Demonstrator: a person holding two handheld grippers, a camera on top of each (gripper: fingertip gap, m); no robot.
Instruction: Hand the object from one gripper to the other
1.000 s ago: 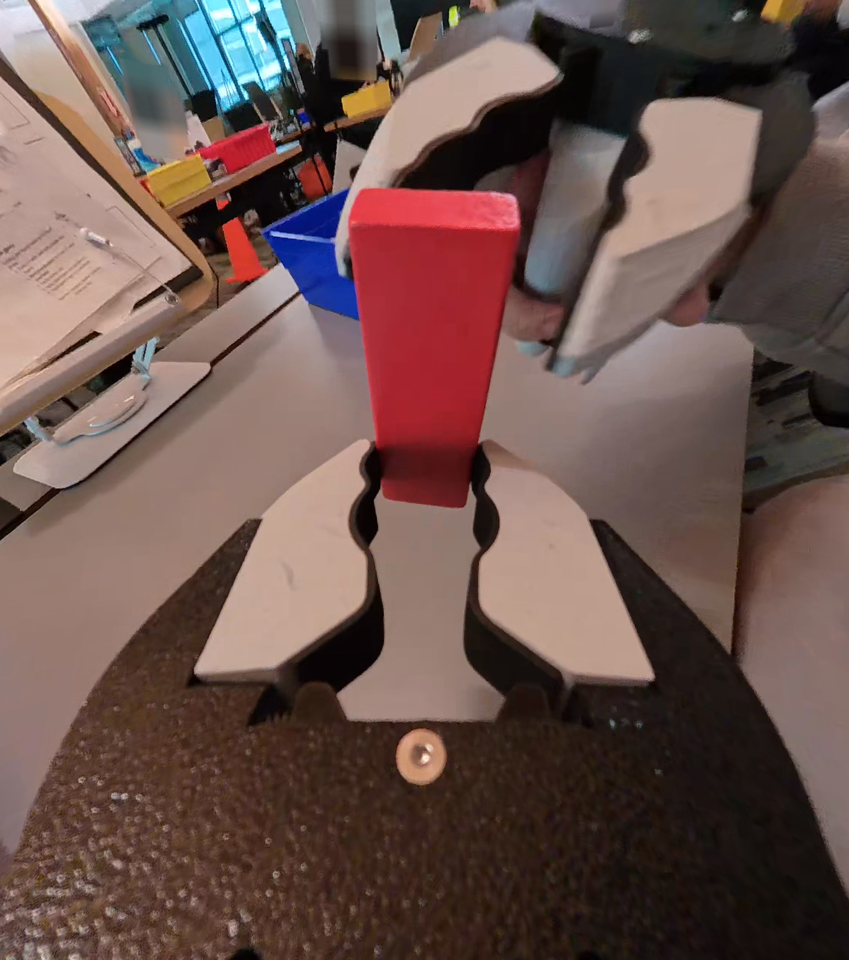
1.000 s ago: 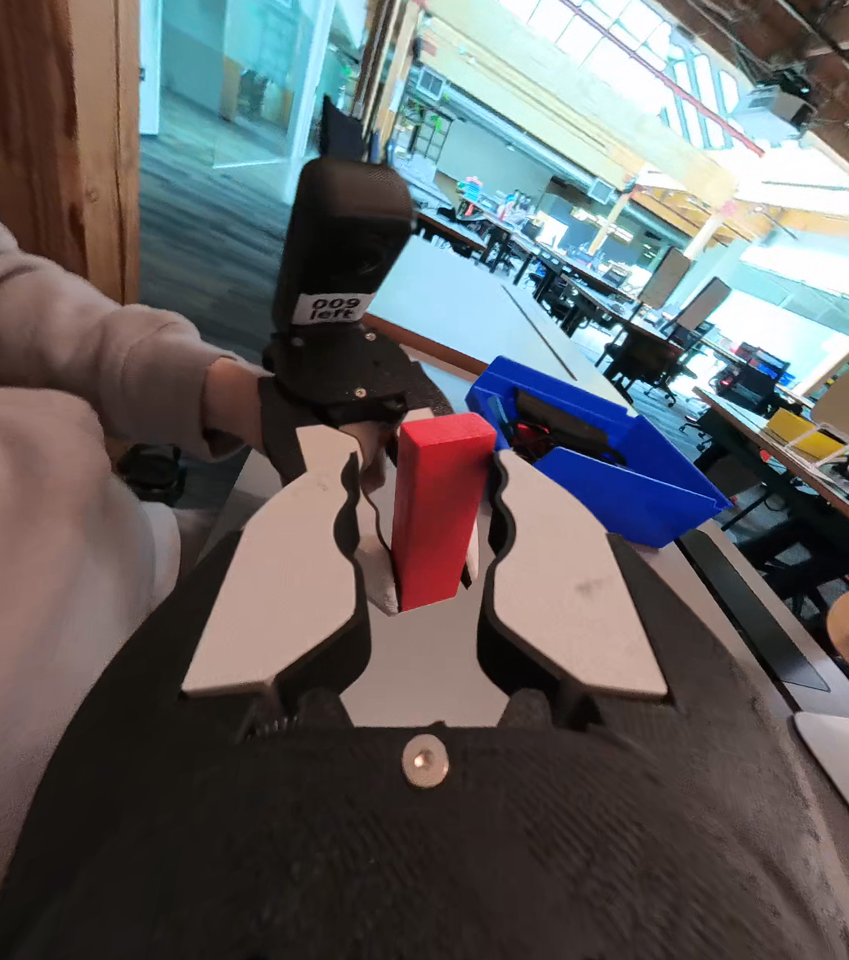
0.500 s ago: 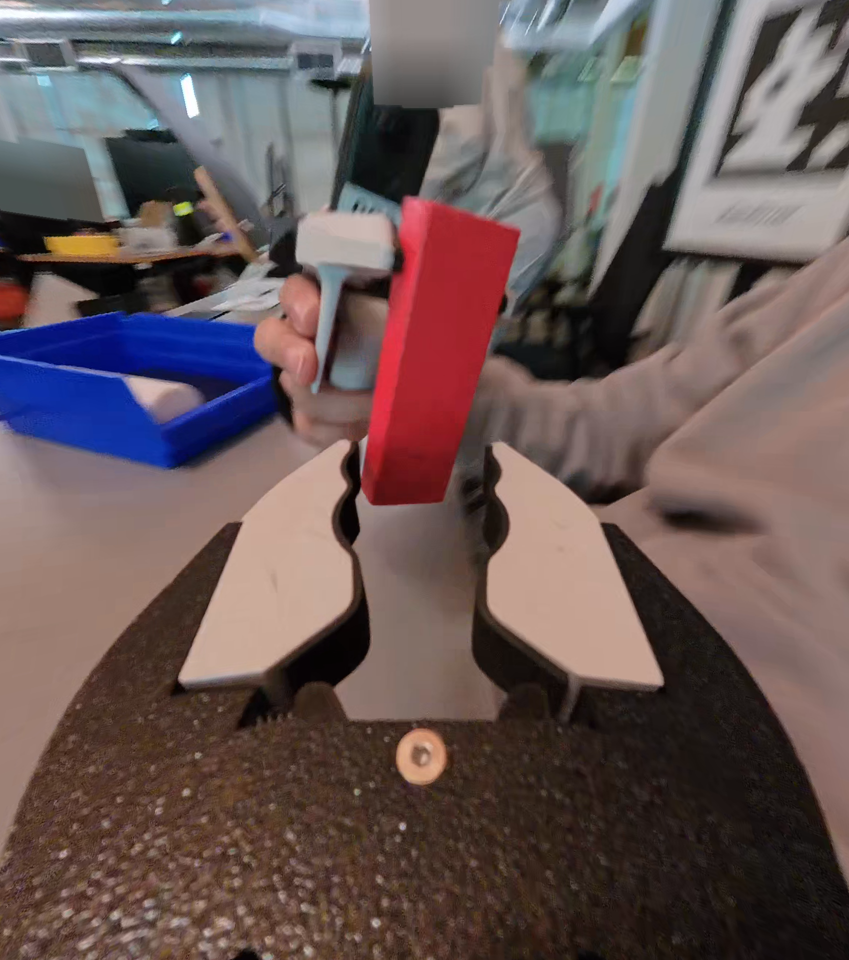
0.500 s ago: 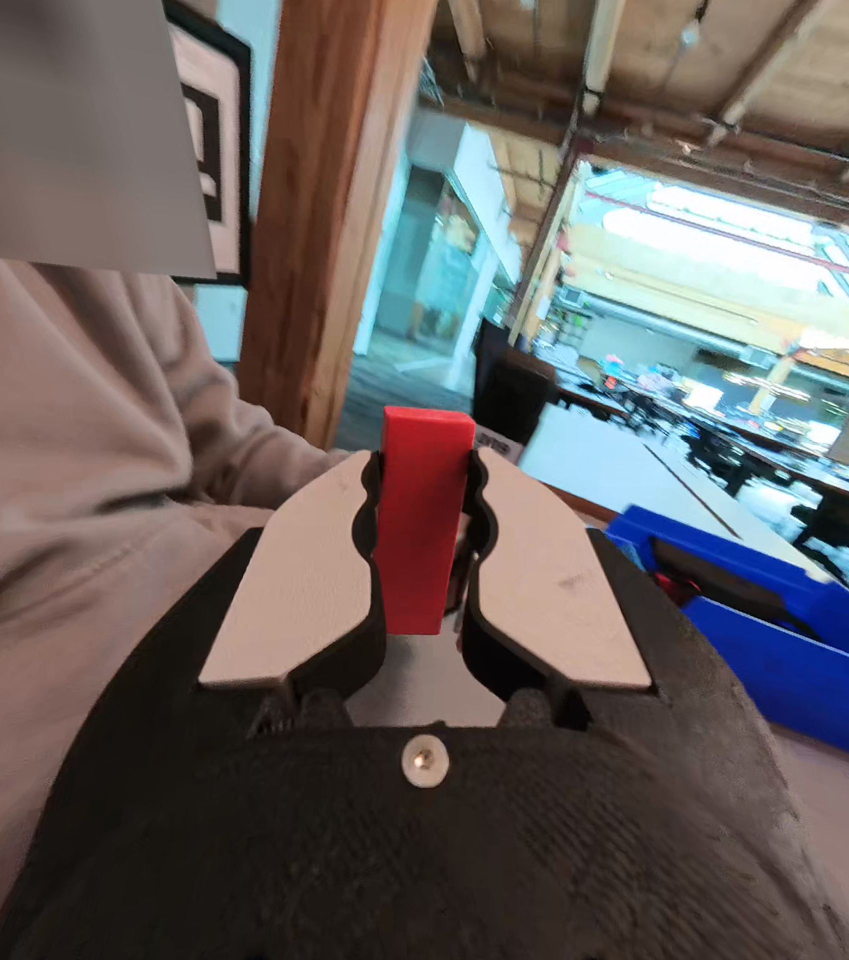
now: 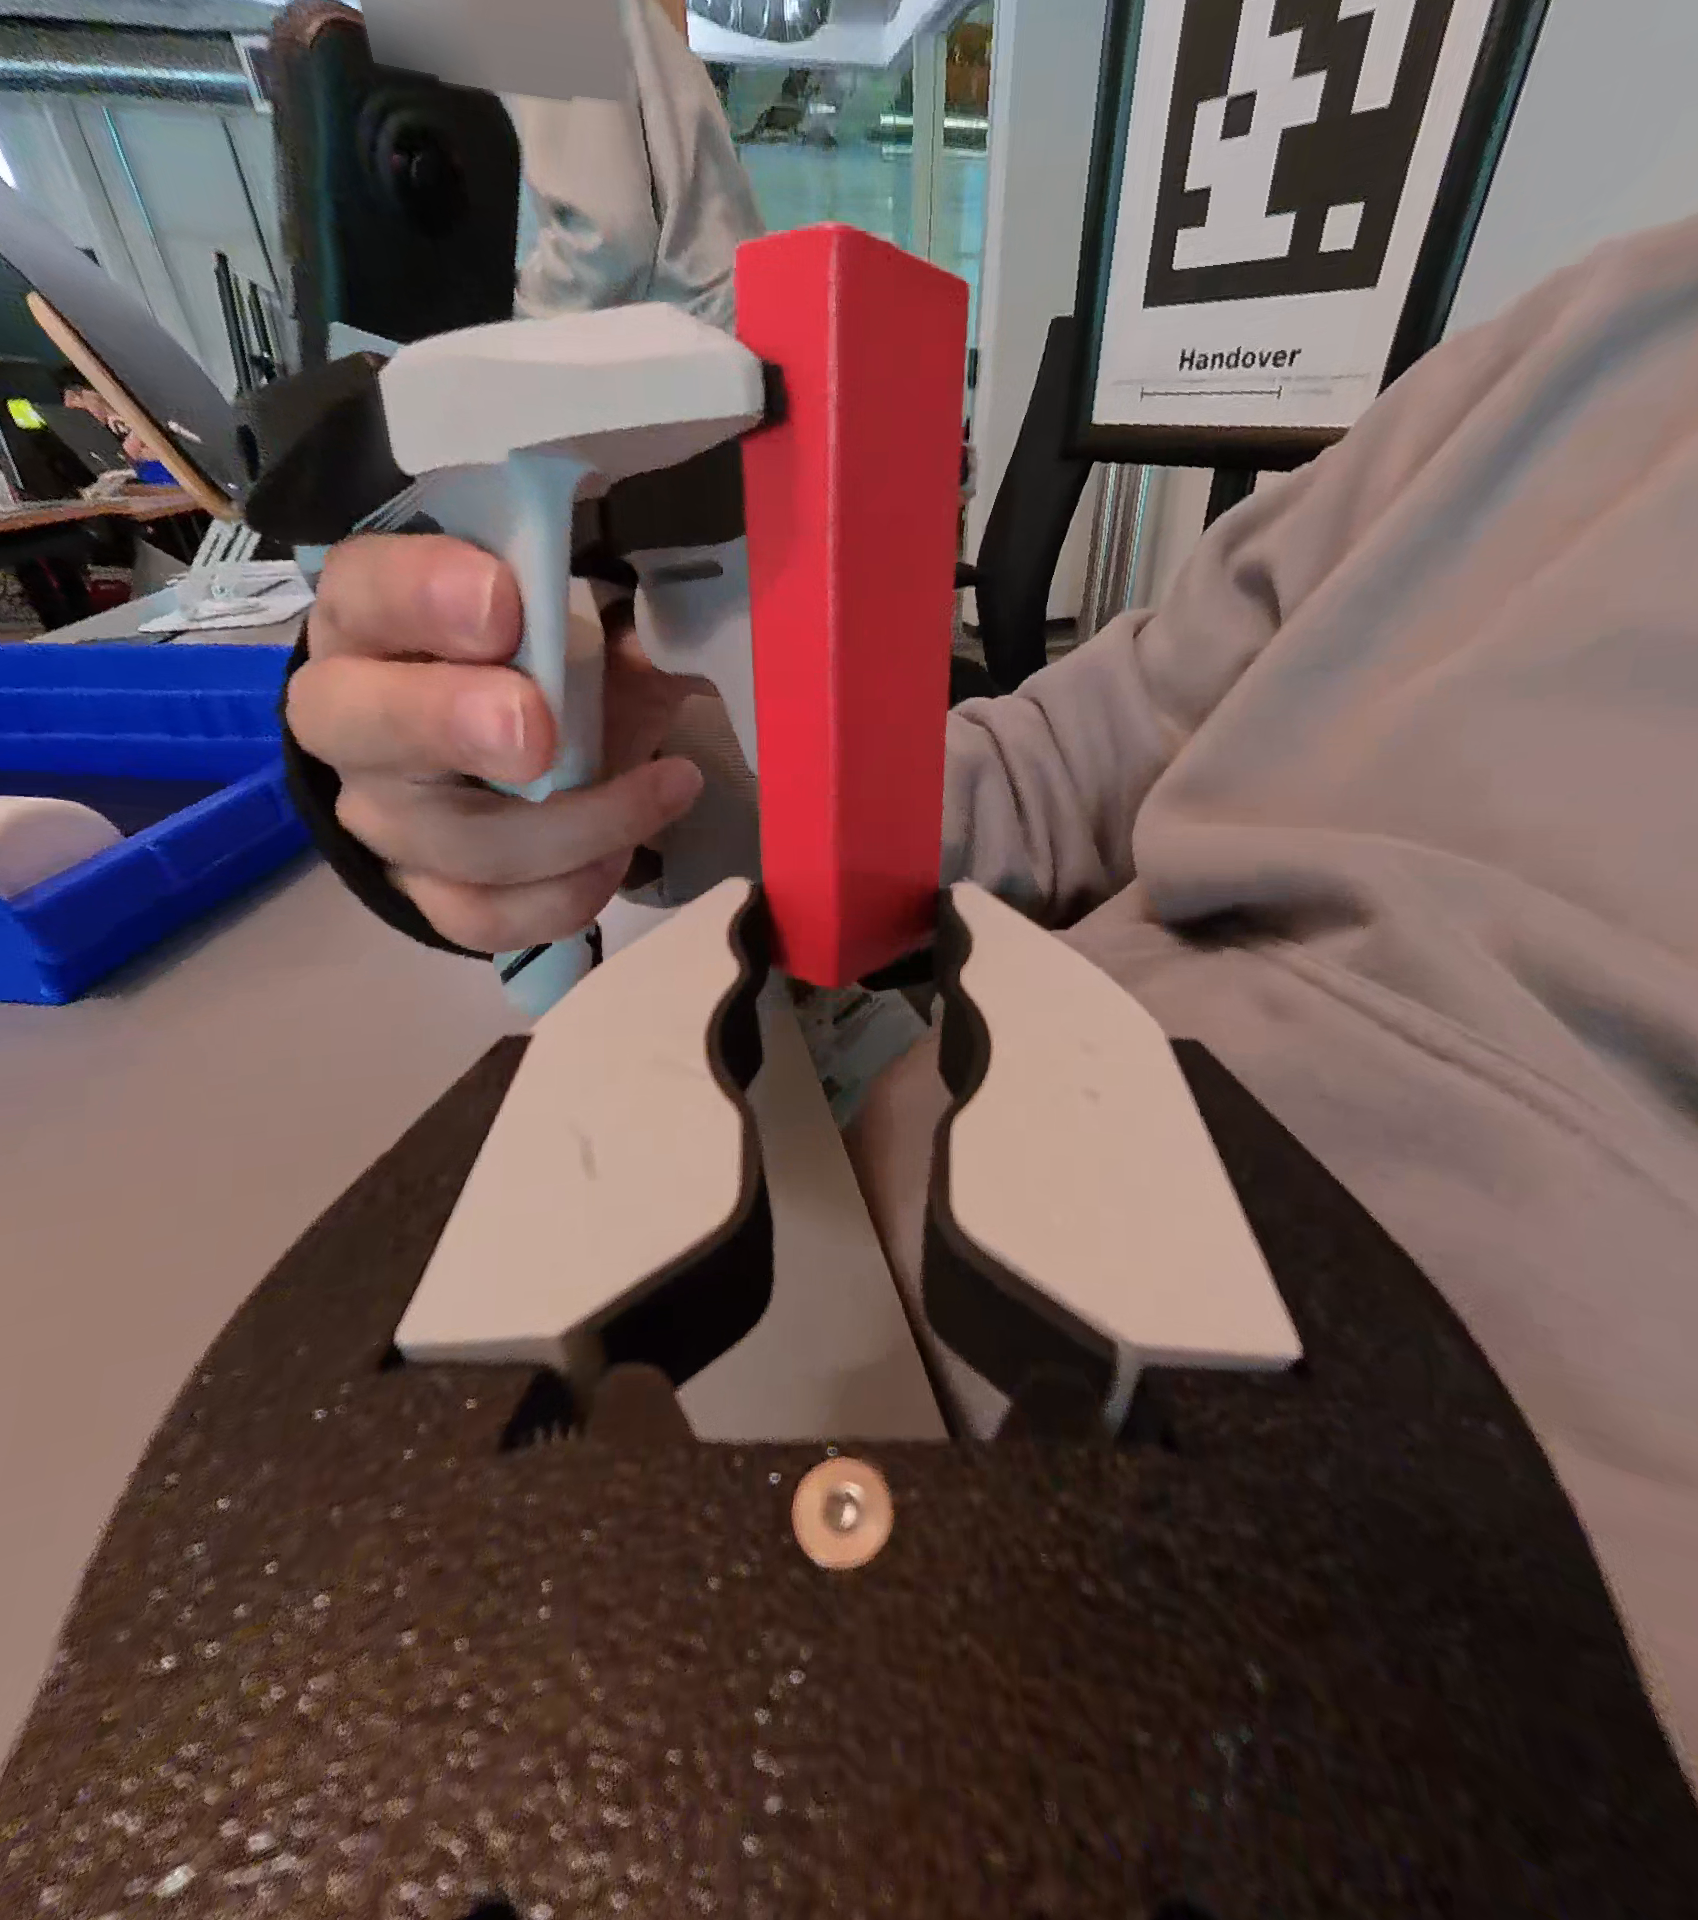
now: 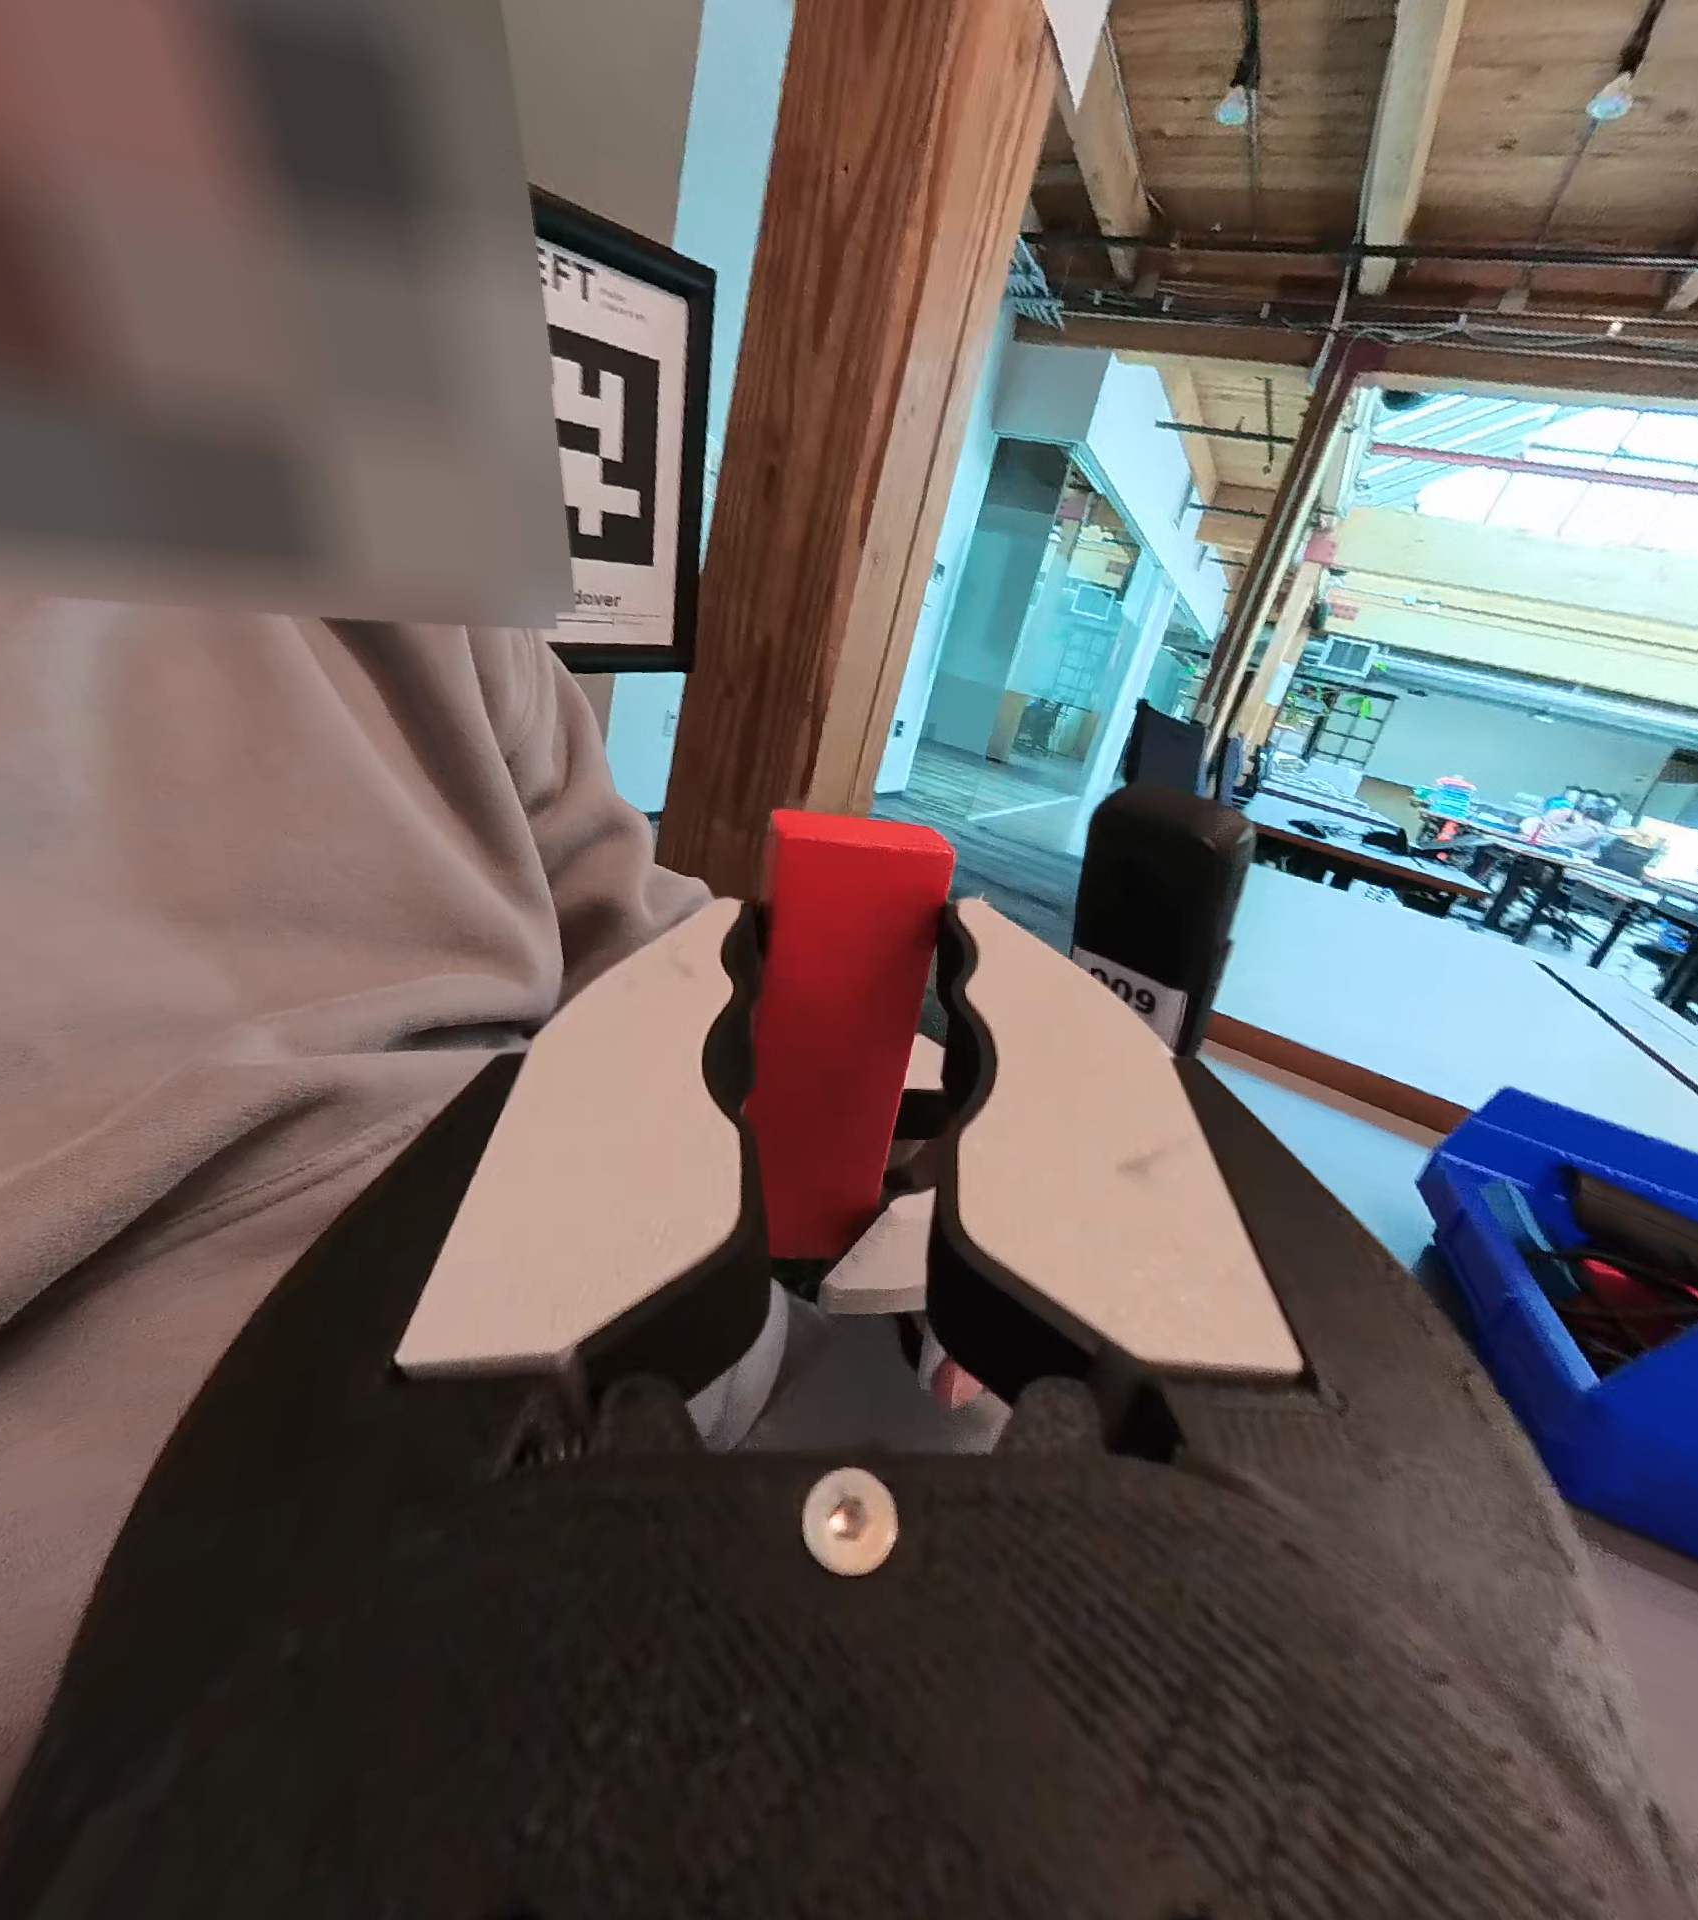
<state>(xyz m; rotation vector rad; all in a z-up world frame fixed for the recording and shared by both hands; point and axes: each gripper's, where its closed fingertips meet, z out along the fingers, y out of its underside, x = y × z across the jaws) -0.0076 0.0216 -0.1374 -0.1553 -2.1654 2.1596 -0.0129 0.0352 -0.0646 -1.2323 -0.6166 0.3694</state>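
Observation:
A red block point(image 5: 855, 623) stands upright in the air above the table. My left gripper point(image 5: 845, 914) is shut on its lower end, with both pads against its sides. My right gripper point(image 6: 845, 914) is shut on the same red block point(image 6: 840, 1039) higher up. In the left wrist view one right finger point(image 5: 575, 405) presses the block's upper part, and a hand holds that gripper's handle. In the right wrist view the left gripper's black body point(image 6: 1162, 914) sits just behind the block.
A blue bin point(image 5: 97, 914) with a white roll point(image 5: 3, 842) stands on the grey table point(image 5: 201, 1143) to the left; it shows at the right in the right wrist view point(image 6: 1655, 1403). The person's grey sleeve point(image 5: 1447, 831) fills the right side. A wooden post point(image 6: 876, 416) stands behind.
One second ago only the left gripper held the block. Half a second ago the right had closed on it and the left jaws stood wider. Now the left fingers are closed on the lower end again.

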